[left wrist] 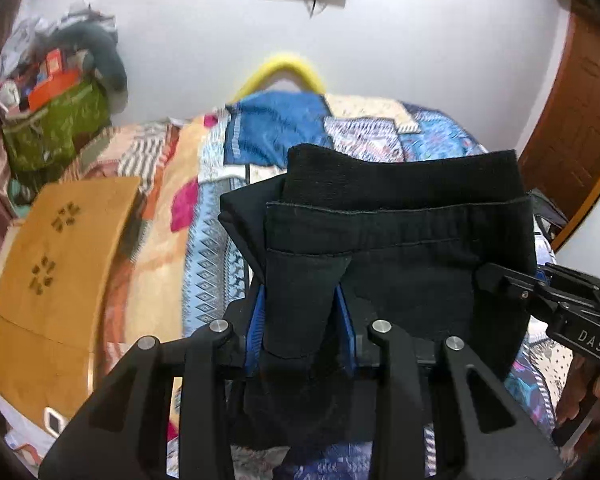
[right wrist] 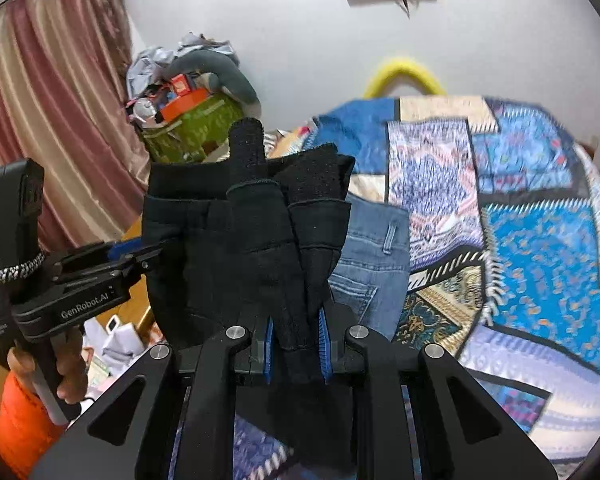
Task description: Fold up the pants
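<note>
Black pants (left wrist: 400, 232) hang folded between both grippers, lifted above the patterned bedspread (left wrist: 212, 248). My left gripper (left wrist: 300, 320) is shut on the left side of the waistband, the cloth bunched between its blue pads. My right gripper (right wrist: 296, 332) is shut on the other side of the black pants (right wrist: 244, 240). The right gripper shows at the right edge of the left wrist view (left wrist: 500, 280). The left gripper shows at the left of the right wrist view (right wrist: 140, 258).
Folded blue jeans (right wrist: 372, 248) lie on the bedspread (right wrist: 540, 240) behind the pants. A wooden board (left wrist: 48, 280) lies at the left. A green bag (left wrist: 56, 128) of clutter and a pink curtain (right wrist: 48, 120) stand by the wall. A door (left wrist: 572, 128) is at the right.
</note>
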`<state>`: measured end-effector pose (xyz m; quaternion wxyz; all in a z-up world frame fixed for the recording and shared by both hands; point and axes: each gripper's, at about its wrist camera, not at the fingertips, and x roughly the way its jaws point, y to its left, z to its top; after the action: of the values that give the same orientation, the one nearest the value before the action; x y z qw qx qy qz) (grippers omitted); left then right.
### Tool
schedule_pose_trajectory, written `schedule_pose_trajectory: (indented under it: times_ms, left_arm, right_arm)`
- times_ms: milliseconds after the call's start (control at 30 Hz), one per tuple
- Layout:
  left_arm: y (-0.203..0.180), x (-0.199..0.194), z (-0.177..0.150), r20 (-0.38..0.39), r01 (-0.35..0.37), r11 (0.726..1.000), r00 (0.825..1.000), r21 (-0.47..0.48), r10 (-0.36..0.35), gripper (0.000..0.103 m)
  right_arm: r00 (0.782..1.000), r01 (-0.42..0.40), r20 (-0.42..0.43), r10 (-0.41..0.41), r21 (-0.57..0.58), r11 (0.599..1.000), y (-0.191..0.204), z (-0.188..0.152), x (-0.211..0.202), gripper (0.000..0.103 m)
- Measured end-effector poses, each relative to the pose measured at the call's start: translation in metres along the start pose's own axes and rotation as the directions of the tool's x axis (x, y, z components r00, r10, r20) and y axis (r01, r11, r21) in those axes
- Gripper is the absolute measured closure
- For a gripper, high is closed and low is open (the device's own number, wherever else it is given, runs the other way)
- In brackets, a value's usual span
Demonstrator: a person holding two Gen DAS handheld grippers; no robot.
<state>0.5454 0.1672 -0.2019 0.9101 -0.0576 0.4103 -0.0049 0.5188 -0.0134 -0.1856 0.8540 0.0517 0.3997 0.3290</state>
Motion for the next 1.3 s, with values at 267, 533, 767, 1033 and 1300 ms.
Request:
schedule_pose_trajectory:
  times_ms: [267,533,767,1033,1300]
  left_arm:
    - [-0.004,0.056,0.007,-0.065,-0.019,0.999,0.998,0.036,0.021,0.071]
    - [-0.01,0.04,-0.016,-0.098,-0.036,0.999,0.994,0.036,0.039,0.057]
    - [-0.034,-0.062,-0.031,0.02,-0.046,0.995,0.999,0.091,0.044,0.057]
    - [-0.065,-0.231,-0.047,0.272,-0.019,0.994,0.962,0.112,-0.012,0.055]
    - [-0.09,-0.366,-0.095,0.484,-0.043,0.991,0.875,0.129,-0.025,0.043]
  right_arm:
    - [0.998,0.062,0.005,-0.062,0.045,0.997,-0.016,0.002,0.03,0.087]
    - [0.993,0.109,-0.043,-0.109,0.005,0.994,-0.019,-0.016,0.002,0.077]
    - [0.989,0.139,0.07,-0.133,-0.093,0.986,0.019,-0.028,-0.083,0.077]
    - [0.942,0.163,0.32,-0.099,-0.182,0.97,0.086,-0.035,-0.215,0.077]
    - [0.863,0.159,0.504,-0.024,-0.225,0.961,0.15,-0.073,-0.323,0.077]
